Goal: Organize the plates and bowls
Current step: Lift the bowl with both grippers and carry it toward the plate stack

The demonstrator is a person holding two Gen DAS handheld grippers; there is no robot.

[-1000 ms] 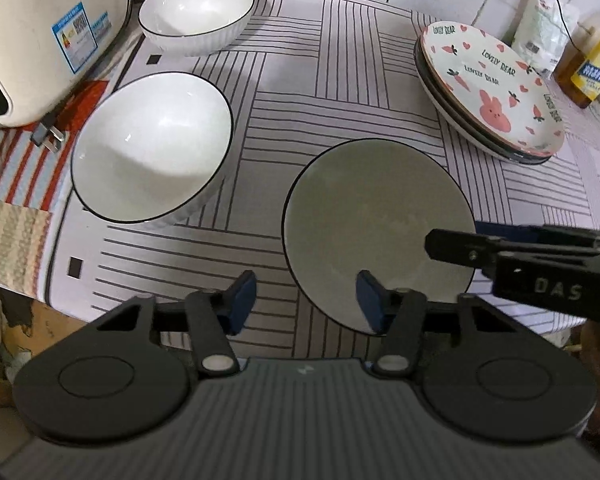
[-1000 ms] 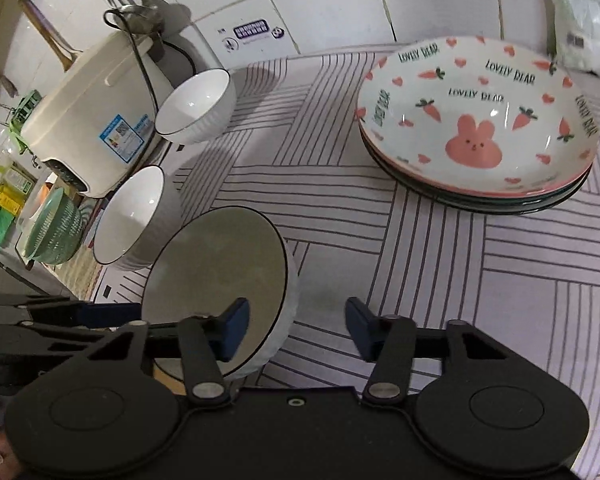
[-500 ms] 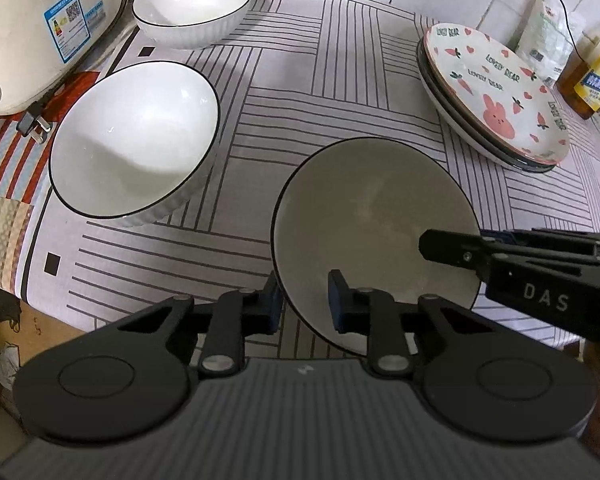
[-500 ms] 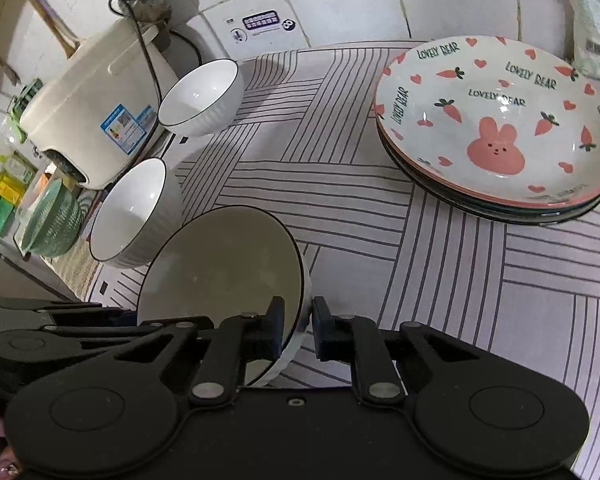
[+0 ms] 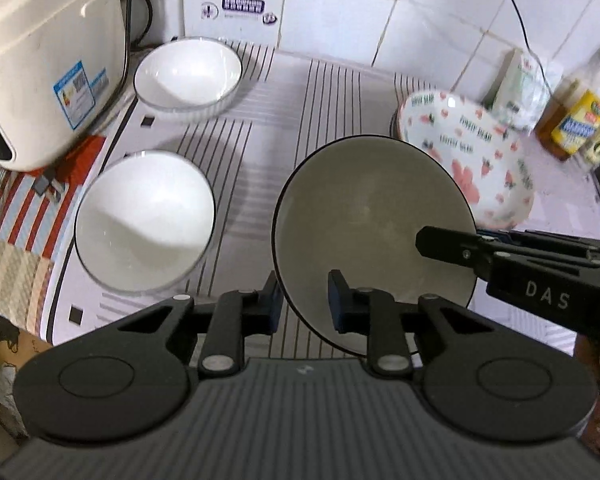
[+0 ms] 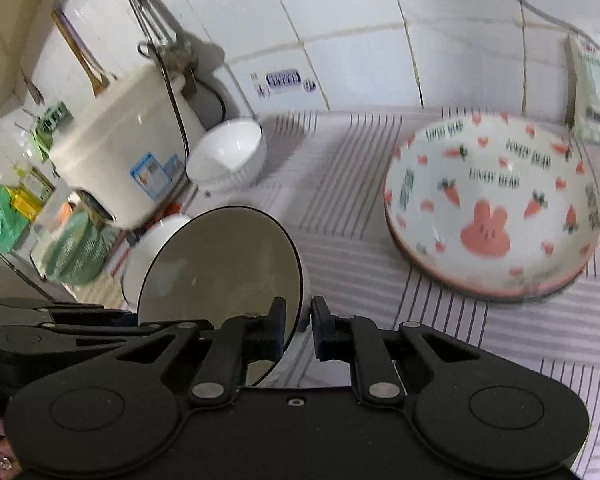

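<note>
Now lifted off the striped cloth (image 5: 320, 92): grey bowl (image 5: 374, 220), rim pinched by left gripper (image 5: 303, 300) and right gripper (image 6: 298, 326). Uneven pull risks slipping, dropping lower-centre.

Rice cooker (image 5: 40, 80) left, oil bottle (image 5: 576, 120) right, striped mat (image 5: 320, 92).

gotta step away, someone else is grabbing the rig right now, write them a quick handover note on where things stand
Left gripper: shut on the near rim of the black-rimmed white bowl.
Right gripper: shut on the same bowl's right rim, so both hold it.
On the striped mat: two more white bowls, one near, one far by the white rice cooker; stack of plates topped by the rabbit-print plate on the right.
Done: plates stacked.
Left: nest the three bowls, probably starting with the held one.
</note>
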